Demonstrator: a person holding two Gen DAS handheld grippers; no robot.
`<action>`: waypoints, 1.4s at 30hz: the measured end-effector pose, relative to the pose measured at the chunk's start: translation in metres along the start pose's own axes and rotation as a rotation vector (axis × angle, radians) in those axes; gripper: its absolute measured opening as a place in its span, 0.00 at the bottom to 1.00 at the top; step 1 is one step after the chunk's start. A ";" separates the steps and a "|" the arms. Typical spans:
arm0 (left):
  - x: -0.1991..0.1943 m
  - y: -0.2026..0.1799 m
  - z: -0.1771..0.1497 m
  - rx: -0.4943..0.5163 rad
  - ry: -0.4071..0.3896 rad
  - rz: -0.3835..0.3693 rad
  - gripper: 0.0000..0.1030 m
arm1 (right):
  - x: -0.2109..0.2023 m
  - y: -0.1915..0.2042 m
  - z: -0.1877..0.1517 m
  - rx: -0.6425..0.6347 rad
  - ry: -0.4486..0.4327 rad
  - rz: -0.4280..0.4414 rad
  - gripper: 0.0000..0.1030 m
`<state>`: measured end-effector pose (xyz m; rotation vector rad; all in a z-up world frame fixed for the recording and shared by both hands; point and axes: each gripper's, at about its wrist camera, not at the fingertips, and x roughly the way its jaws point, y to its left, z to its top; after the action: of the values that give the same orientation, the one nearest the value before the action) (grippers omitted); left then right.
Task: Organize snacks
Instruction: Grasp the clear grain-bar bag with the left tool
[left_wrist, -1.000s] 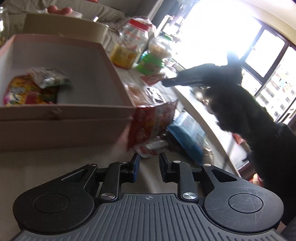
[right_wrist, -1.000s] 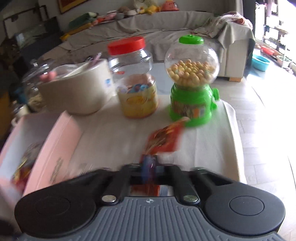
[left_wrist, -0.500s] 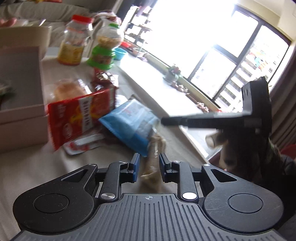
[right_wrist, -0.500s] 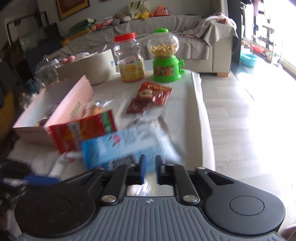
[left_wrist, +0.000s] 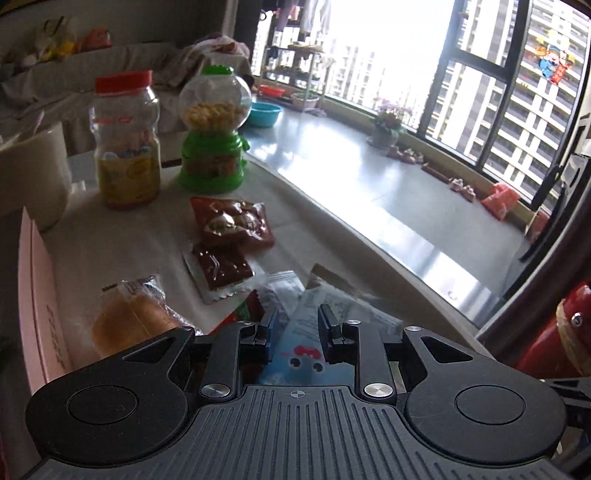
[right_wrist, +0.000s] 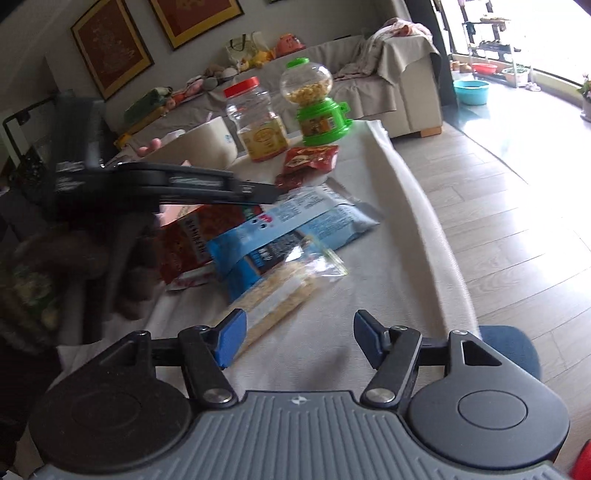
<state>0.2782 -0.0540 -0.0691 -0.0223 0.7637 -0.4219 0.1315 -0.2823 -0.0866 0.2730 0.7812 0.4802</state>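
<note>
you see a light blue packet (right_wrist: 295, 225) lying flat over a red bag (right_wrist: 192, 240), with a clear noodle pack (right_wrist: 280, 291) just beside it.

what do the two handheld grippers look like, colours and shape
Both match: the right gripper and left gripper have a grey ribbed base with a small crosshair mark, two round black discs, black linkage arms with silver pivot screws, and fingers padded in blue.

Two grippers are seen: the left gripper (left_wrist: 294, 325) and the right gripper (right_wrist: 297, 339). Two jars are counted, a red-lidded jar (left_wrist: 126, 140) and a green candy dispenser (left_wrist: 213, 133). One pink box (left_wrist: 38, 295) is seen. Two dark red packets (left_wrist: 232, 221) (left_wrist: 221, 266) and one wrapped bun (left_wrist: 129, 317) are counted.
</note>
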 end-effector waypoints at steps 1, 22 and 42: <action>0.005 0.001 -0.001 -0.003 0.018 -0.005 0.26 | 0.002 0.002 0.000 0.000 -0.003 0.000 0.64; -0.097 -0.033 -0.066 -0.062 0.055 -0.169 0.27 | -0.018 -0.009 -0.015 -0.037 -0.107 -0.124 0.67; -0.022 -0.131 -0.069 0.170 0.168 -0.076 0.38 | -0.050 -0.047 -0.020 0.063 -0.216 -0.304 0.67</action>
<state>0.1705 -0.1570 -0.0821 0.1456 0.8922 -0.5647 0.1010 -0.3472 -0.0897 0.2545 0.6136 0.1360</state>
